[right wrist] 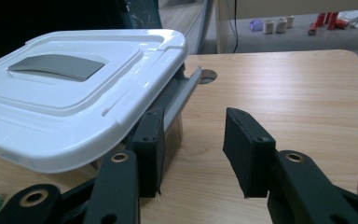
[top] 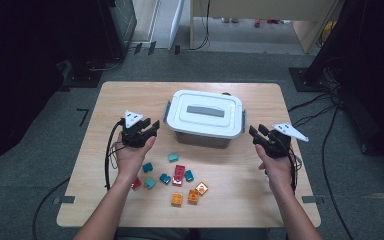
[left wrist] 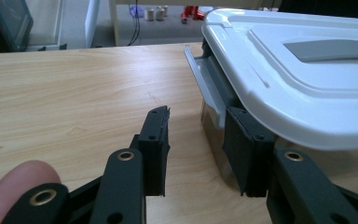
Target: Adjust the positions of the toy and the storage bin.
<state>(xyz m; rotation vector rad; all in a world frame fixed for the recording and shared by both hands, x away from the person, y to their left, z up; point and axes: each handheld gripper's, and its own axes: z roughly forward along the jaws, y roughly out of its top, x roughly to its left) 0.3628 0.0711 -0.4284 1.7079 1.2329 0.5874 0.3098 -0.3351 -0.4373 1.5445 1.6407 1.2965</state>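
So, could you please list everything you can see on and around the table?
Table: one, light wood, centre.
Box: one, white lid shut, grey handle and side latches, middle of table.
Teal blocks: about five, in front of box.
Red blocks: two or so, among the teal.
Orange blocks: three, nearest the front edge.
Left gripper: black, jaws apart, nothing between them, at box's left latch.
Right gripper: black, jaws apart, nothing between them, at box's right latch.
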